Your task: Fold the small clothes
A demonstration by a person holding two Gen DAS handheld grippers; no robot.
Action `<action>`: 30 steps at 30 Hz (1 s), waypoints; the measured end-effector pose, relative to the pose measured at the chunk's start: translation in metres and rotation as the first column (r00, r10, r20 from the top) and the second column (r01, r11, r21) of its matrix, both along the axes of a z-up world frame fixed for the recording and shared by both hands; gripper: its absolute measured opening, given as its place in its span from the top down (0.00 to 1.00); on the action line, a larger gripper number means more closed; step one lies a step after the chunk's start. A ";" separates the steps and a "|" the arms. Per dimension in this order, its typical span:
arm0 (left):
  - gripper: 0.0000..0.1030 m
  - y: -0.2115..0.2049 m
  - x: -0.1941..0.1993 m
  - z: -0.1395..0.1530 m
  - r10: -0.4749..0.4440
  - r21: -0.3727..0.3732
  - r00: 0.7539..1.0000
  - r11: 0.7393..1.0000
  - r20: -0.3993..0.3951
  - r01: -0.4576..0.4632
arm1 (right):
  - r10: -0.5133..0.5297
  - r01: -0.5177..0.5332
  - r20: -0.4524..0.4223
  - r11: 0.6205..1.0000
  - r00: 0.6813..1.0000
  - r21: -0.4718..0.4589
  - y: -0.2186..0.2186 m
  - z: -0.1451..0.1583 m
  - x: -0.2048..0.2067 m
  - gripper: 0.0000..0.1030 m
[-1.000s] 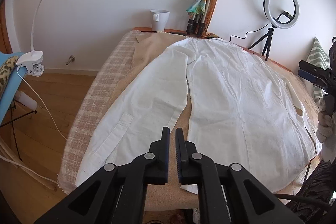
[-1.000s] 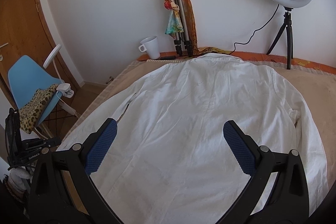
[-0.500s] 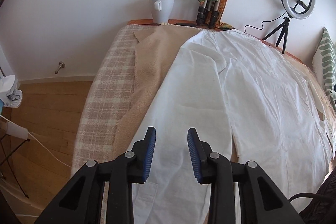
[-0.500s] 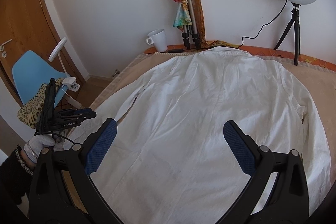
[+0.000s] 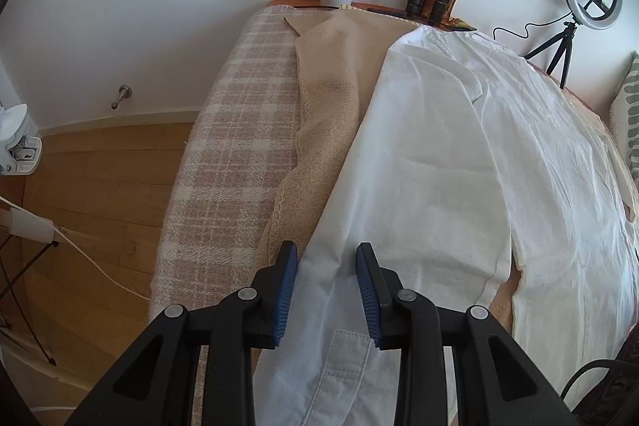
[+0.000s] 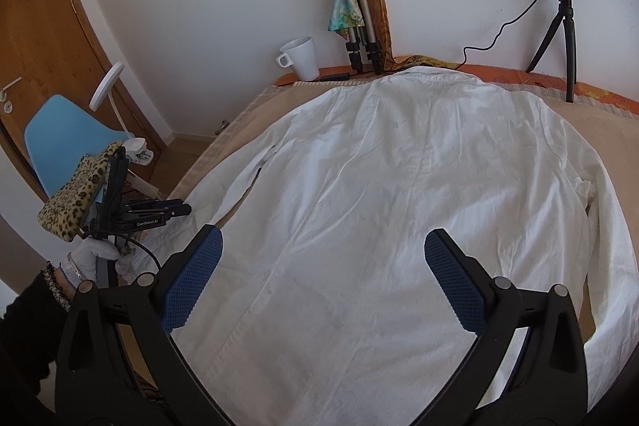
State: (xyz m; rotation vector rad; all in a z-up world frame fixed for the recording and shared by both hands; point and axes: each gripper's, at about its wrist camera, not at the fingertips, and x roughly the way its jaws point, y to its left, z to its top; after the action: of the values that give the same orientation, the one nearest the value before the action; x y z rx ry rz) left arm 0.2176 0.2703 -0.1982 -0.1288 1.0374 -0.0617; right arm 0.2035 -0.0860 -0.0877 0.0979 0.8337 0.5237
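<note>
Left gripper [image 5: 326, 268]: jaws parted, astride shirt sleeve [image 5: 399, 194] near cuff, pads not pressing cloth. Right gripper [image 6: 322, 276]: jaws wide apart, nothing between, above shirt hem. White shirt [image 6: 399, 186] spread flat, collar toward bed's far edge, sleeve along left edge on beige blanket [image 5: 327, 114]. Mug [image 6: 299, 58], tripod [image 6: 361, 10] at far edge.
</note>
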 end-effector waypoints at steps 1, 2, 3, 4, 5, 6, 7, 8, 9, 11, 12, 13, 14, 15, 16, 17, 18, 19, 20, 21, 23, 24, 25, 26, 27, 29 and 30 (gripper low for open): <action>0.80 0.000 -0.001 0.000 -0.003 -0.008 1.000 1.000 0.001 0.003 | 0.003 -0.003 0.009 1.000 1.000 -0.008 0.002 0.001 -0.002 0.00; 0.85 -0.002 -0.001 0.001 -0.008 -0.006 1.000 1.000 0.002 0.008 | 0.006 -0.006 0.018 1.000 1.000 -0.017 0.004 0.001 -0.003 0.00; 0.95 -0.005 -0.002 0.002 -0.013 0.007 1.000 1.000 0.005 0.013 | 0.010 -0.010 0.025 1.000 1.000 -0.024 0.006 0.002 -0.004 0.00; 1.00 -0.008 -0.003 0.004 -0.020 0.019 1.000 1.000 0.008 0.020 | 0.014 -0.013 0.029 1.000 0.999 -0.028 0.007 0.002 -0.005 0.00; 1.00 -0.011 -0.005 0.006 -0.025 0.035 1.000 0.999 0.016 0.024 | 0.015 -0.014 0.030 0.999 0.999 -0.029 0.008 0.002 -0.006 0.00; 1.00 -0.013 -0.006 0.008 -0.029 0.043 0.999 0.999 0.024 0.028 | 0.016 -0.015 0.029 0.999 0.999 -0.028 0.008 0.002 -0.007 0.00; 1.00 -0.015 -0.008 0.012 -0.030 0.036 0.999 0.999 0.033 0.029 | 0.015 -0.015 0.028 1.000 0.999 -0.027 0.007 0.002 -0.007 0.00; 1.00 -0.016 -0.011 0.016 -0.028 0.025 0.999 0.999 0.044 0.027 | 0.014 -0.013 0.029 1.000 0.999 -0.028 0.007 0.002 -0.006 0.00; 1.00 -0.019 -0.013 0.021 -0.029 0.010 0.998 1.000 0.057 0.028 | 0.011 -0.010 0.030 1.000 0.999 -0.028 0.006 0.003 -0.006 0.00; 1.00 -0.027 -0.019 0.034 -0.039 0.001 0.995 0.999 0.094 0.039 | 0.006 -0.006 0.028 1.000 1.000 -0.025 0.004 0.003 -0.006 0.00; 1.00 -0.032 -0.021 0.040 -0.046 0.002 0.993 0.999 0.107 0.046 | 0.002 -0.002 0.026 1.000 1.000 -0.022 0.003 0.003 -0.005 0.00; 1.00 -0.037 -0.023 0.046 -0.053 -0.003 0.991 0.999 0.123 0.054 | -0.001 0.002 0.023 1.000 1.000 -0.017 0.002 0.003 -0.005 0.00; 1.00 -0.043 -0.025 0.051 -0.063 -0.011 0.988 0.998 0.138 0.065 | -0.003 0.004 0.021 1.000 1.000 -0.012 0.002 0.003 -0.004 0.00; 1.00 -0.049 -0.025 0.057 -0.076 -0.019 0.986 0.997 0.151 0.080 | -0.005 0.005 0.020 1.000 1.000 -0.010 0.002 0.003 -0.004 0.00; 1.00 -0.056 -0.026 0.061 -0.090 -0.019 0.983 0.995 0.157 0.095 | -0.007 0.007 0.021 1.000 1.000 -0.010 0.001 0.004 -0.004 0.00; 1.00 -0.062 -0.026 0.064 -0.100 -0.014 0.982 0.995 0.160 0.104 | -0.009 0.009 0.024 1.000 1.000 -0.012 0.002 0.004 -0.005 0.00; 1.00 -0.068 -0.027 0.065 -0.109 -0.022 0.980 0.993 0.165 0.114 | -0.009 0.009 0.027 1.000 1.000 -0.013 0.001 0.004 -0.006 0.00; 1.00 -0.073 -0.028 0.066 -0.126 -0.022 0.978 0.991 0.164 0.131 | -0.009 0.009 0.029 1.000 1.000 -0.013 0.001 0.004 -0.007 0.00; 1.00 -0.080 -0.028 0.065 -0.141 0.007 0.977 0.990 0.161 0.142 | -0.008 0.009 0.031 1.000 1.000 -0.013 0.000 0.005 -0.008 0.00; 1.00 -0.087 -0.029 0.065 -0.153 0.036 0.975 0.988 0.161 0.149 | -0.008 0.009 0.032 1.000 0.999 -0.014 0.000 0.005 -0.009 0.00; 1.00 -0.099 -0.031 0.062 -0.177 0.064 0.972 0.984 0.153 0.169 | -0.008 0.008 0.033 1.000 0.999 -0.017 -0.001 0.005 -0.009 0.00; 1.00 -0.103 -0.031 0.061 -0.185 0.065 0.971 0.982 0.151 0.177 | -0.005 0.005 0.030 1.000 1.000 -0.017 -0.001 0.005 -0.008 0.00; 1.00 -0.107 -0.030 0.059 -0.196 0.060 0.970 0.980 0.143 0.189 | -0.005 0.005 0.025 1.000 1.000 -0.016 -0.001 0.004 -0.008 0.00; 1.00 -0.112 -0.031 0.055 -0.212 0.056 0.969 0.977 0.127 0.207 | -0.007 0.008 0.019 1.000 1.000 -0.012 -0.001 0.004 -0.006 0.00; 1.00 -0.116 -0.031 0.052 -0.226 0.049 0.968 0.974 0.113 0.222 | -0.007 0.007 0.010 1.000 1.000 -0.007 -0.001 0.002 -0.005 0.00; 0.95 -0.124 -0.032 0.046 -0.243 0.050 0.966 0.970 0.094 0.239 | -0.005 0.005 -0.015 1.000 1.000 0.009 0.001 0.000 0.000 0.00; 0.95 -0.129 -0.034 0.043 -0.255 0.044 0.963 0.967 0.083 0.252 | 0.002 -0.001 -0.031 1.000 1.000 0.024 0.003 -0.001 0.004 0.00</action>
State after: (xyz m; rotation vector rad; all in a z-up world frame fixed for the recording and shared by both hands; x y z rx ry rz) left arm 0.1839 0.1411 -0.1553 0.0381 0.9615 -0.2805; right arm 0.2072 -0.0830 -0.0885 0.1272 0.8577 0.5346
